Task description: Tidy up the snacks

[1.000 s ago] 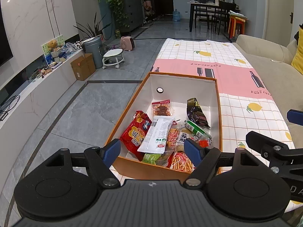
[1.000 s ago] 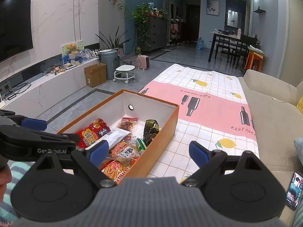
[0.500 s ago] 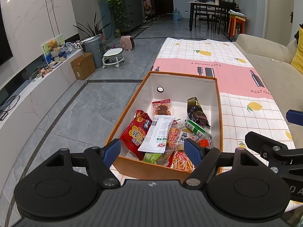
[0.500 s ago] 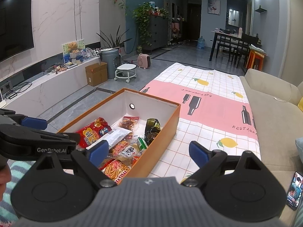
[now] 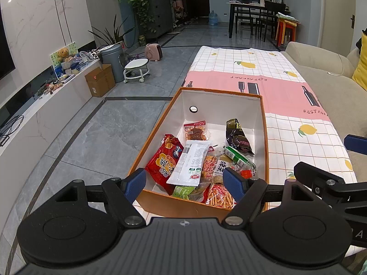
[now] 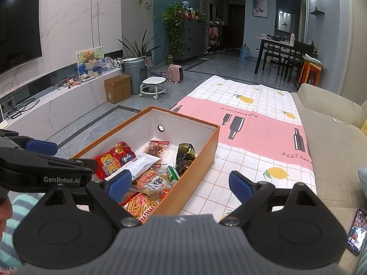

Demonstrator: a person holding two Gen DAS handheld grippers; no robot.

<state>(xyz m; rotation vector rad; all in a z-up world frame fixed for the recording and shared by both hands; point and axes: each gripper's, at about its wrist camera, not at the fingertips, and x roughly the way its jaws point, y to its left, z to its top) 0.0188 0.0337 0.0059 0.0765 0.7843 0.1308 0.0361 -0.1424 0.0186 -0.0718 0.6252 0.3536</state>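
Here, an orange box [image 5: 201,204] of snack packets [image 5: 191,162] is seen at twelve o'clock, with the left gripper [image 5: 184,181] and right gripper [image 6: 181,184] both spread wide, nothing grasped.

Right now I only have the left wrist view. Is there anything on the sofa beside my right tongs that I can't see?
Observer: Yes, a phone with a lit screen lies on the sofa, right of the right tongs.
Operator: Anything below my left tongs?
Observer: A teal striped cloth shows beneath the left tongs.
Operator: Are the right tongs open?
Observer: Yes, open, with nothing gripped.
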